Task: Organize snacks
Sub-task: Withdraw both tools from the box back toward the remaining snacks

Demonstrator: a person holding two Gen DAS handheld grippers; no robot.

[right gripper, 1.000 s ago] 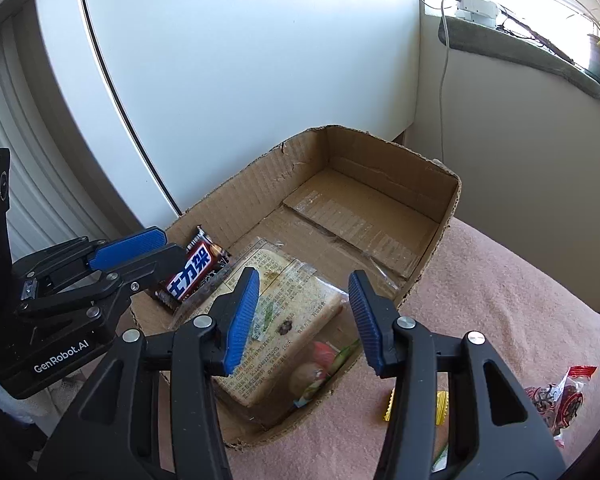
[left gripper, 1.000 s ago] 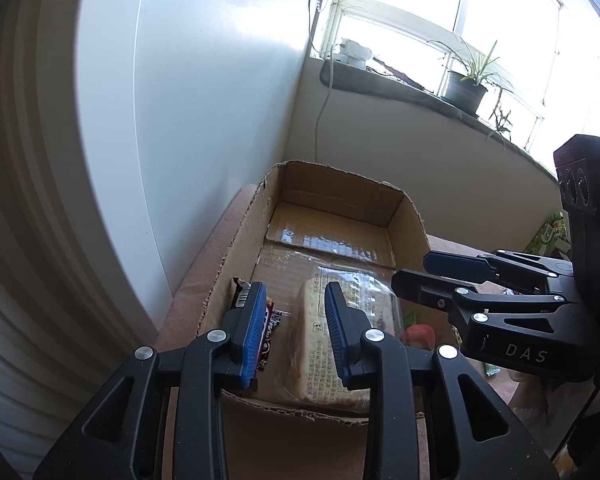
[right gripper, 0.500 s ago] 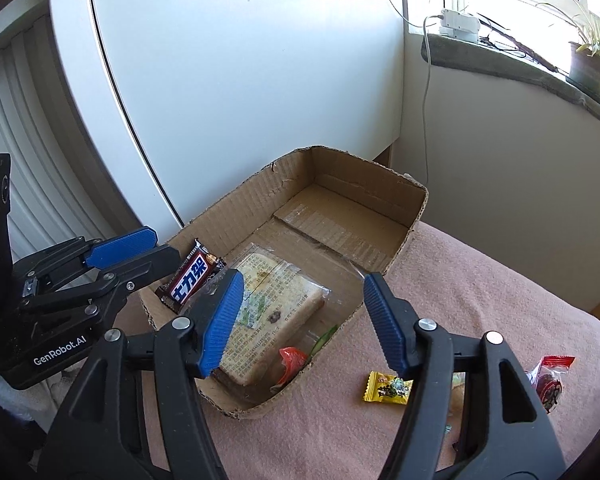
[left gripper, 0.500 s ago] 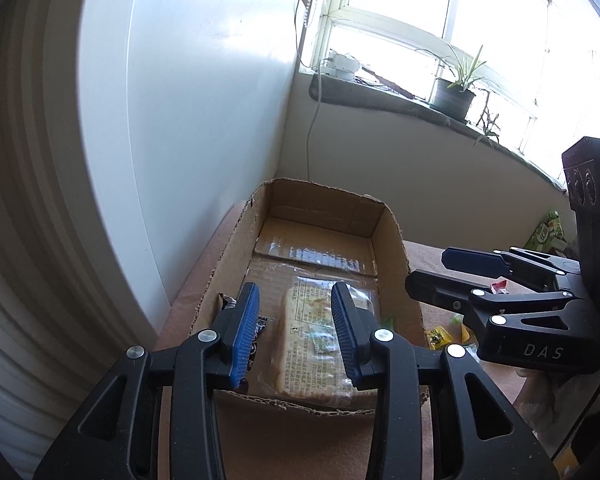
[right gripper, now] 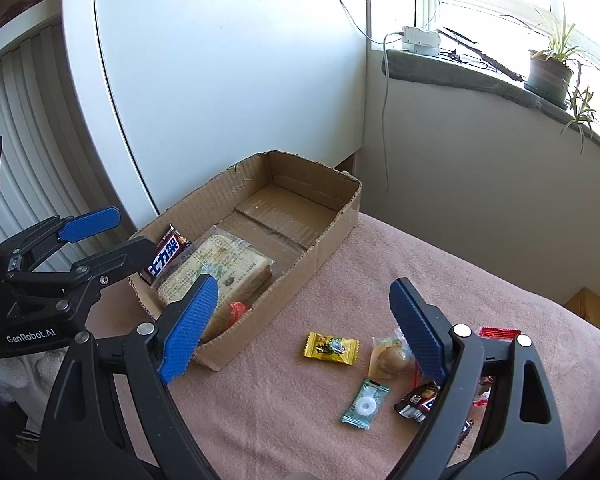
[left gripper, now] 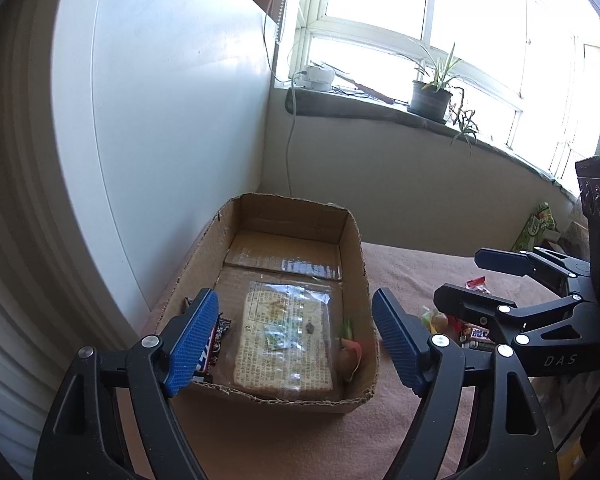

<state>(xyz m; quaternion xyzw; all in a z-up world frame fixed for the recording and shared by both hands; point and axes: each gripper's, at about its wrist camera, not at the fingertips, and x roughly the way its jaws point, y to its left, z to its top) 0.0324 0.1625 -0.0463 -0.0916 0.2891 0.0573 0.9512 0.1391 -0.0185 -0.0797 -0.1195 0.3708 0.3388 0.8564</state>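
Observation:
An open cardboard box [left gripper: 356,264] [right gripper: 336,220] on a pink cloth holds a clear-wrapped biscuit pack [left gripper: 284,340] [right gripper: 216,264], a dark chocolate bar [left gripper: 216,340] [right gripper: 166,254] and a red-wrapped snack [left gripper: 350,350] [right gripper: 236,310]. Loose snacks lie on the cloth right of the box: a yellow candy [right gripper: 331,348], a brown wrapped sweet [right gripper: 388,360], a teal mint [right gripper: 365,402], a dark bar [right gripper: 418,400]. My left gripper [left gripper: 296,340] [right gripper: 108,236] is open and empty above the box's near end. My right gripper [right gripper: 304,332] [left gripper: 464,280] is open and empty above the cloth beside the box.
A white panel [right gripper: 228,92] stands left of the box. A beige wall [left gripper: 400,184] with a window sill and potted plant [left gripper: 430,96] is behind. A green packet [left gripper: 536,228] lies far right. A wooden piece [right gripper: 588,308] sits past the cloth's right edge.
Both grippers have pulled back and up from the box and opened wider. More of the cloth and loose snacks now show in the right wrist view.

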